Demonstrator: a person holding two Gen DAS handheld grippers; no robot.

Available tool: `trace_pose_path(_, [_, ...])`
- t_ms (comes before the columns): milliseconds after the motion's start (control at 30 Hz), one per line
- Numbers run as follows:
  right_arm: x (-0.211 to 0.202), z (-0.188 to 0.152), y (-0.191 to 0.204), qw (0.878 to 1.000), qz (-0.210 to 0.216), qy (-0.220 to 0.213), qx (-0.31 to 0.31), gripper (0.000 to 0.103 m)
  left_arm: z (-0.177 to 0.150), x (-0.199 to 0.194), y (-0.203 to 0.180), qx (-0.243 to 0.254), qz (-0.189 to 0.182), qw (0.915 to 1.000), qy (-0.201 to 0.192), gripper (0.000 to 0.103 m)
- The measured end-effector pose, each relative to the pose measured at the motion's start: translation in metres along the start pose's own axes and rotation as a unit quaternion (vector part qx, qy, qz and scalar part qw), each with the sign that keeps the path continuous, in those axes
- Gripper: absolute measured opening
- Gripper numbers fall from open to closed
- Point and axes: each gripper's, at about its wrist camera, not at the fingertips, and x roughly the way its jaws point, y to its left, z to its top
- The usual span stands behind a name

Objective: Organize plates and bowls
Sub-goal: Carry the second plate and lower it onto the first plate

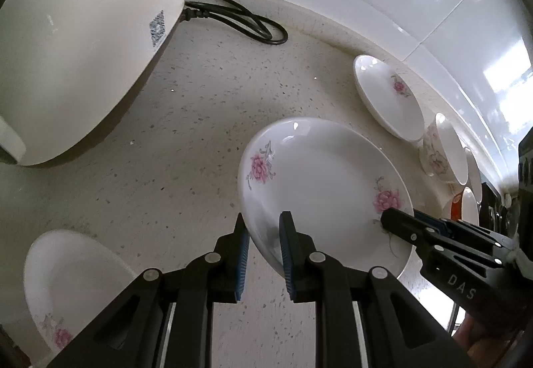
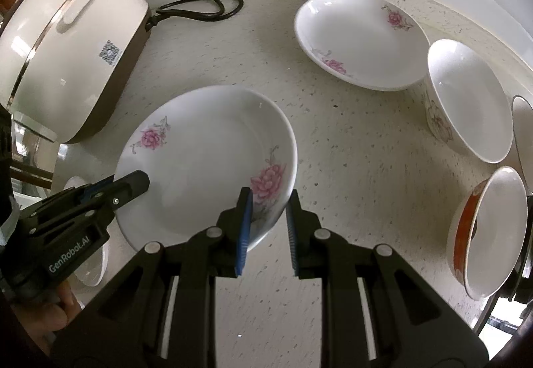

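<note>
**Plate held at both rims**

While it sits above the counter (image 2: pixel 349 148), the plate (image 1: pixel 319 181) lies between both tools: left gripper (image 1: pixel 265 254) straddles its near-left rim, right gripper (image 2: pixel 266 228) its near-right rim, jaws narrow, contact uncertain. Second plate (image 2: pixel 359 38) beyond.

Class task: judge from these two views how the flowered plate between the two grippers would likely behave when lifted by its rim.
The flowered plate looks like glazed ceramic: probably rigid, fragile, slippery. The left gripper and right gripper straddle opposite rim edges, so it may tilt unless lifted evenly.
</note>
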Motion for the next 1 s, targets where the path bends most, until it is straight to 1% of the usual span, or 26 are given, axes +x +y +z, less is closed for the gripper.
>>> trace_pose_path(300, [-0.006, -0.002, 0.013, 1.0, 0.016, -0.011, -0.016, 0.023, -0.01, -0.022, 0.009, -0.011, 0.008, 0.9997, -0.019, 0.018])
trace_pose_path(567, [-0.01, -0.008, 0.034, 0.998, 0.037, -0.018, -0.041, 0.023, -0.029, -0.052, 0.028, -0.031, 0.023, 0.9985, -0.04, 0.019])
trace_pose_path(1000, [-0.005, -0.023, 0.101, 0.991, 0.07, -0.004, -0.111, 0.023, -0.067, -0.088, 0.079, -0.096, 0.052, 0.9924, -0.058, 0.019])
